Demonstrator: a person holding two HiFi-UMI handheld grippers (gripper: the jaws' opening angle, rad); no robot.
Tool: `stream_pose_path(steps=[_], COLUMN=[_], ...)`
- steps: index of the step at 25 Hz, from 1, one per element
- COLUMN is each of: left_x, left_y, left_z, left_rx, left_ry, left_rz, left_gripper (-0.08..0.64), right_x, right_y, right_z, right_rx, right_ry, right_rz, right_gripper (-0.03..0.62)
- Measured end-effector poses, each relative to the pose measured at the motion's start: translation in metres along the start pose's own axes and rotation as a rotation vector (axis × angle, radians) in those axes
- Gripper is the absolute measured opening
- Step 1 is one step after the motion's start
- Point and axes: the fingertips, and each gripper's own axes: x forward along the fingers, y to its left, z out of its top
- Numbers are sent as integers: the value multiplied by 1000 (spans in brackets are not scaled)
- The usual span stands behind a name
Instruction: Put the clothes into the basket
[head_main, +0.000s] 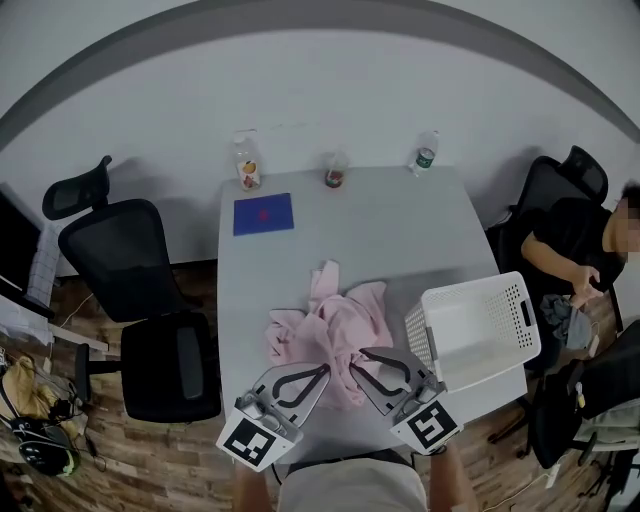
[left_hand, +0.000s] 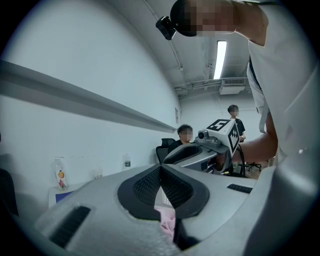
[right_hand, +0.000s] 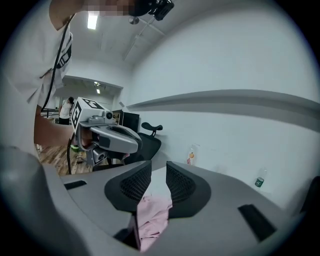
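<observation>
A crumpled pink garment (head_main: 335, 328) lies on the grey table (head_main: 400, 230) near its front edge. Just to its right, at the table's corner, a white perforated basket (head_main: 480, 330) stands empty. My left gripper (head_main: 327, 368) reaches the garment's near edge; in the left gripper view (left_hand: 160, 167) its pads meet, and pink cloth (left_hand: 168, 221) shows low behind them. My right gripper (head_main: 362, 352) hovers over the garment's near right side. In the right gripper view (right_hand: 158, 167) a narrow gap parts the pads, with pink cloth (right_hand: 152, 212) in its lower part and no visible pinch.
At the table's far edge stand a juice bottle (head_main: 247, 165), a cup (head_main: 335, 172) and a water bottle (head_main: 425, 152), with a blue pad (head_main: 263, 213) nearer. A black office chair (head_main: 140, 290) stands on the left. A seated person (head_main: 570, 250) is on the right, beyond the basket.
</observation>
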Motion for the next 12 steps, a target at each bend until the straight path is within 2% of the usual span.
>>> stream_pose_path(steps=[12], left_x=[14], left_y=[23], left_z=[-20], left_rx=[-2], left_ry=[30], left_rz=[-6], left_gripper=[2], right_x=[38], right_y=[-12], right_z=[-40], right_rx=[-89], right_ry=[200], right_rz=[42], right_gripper=[183])
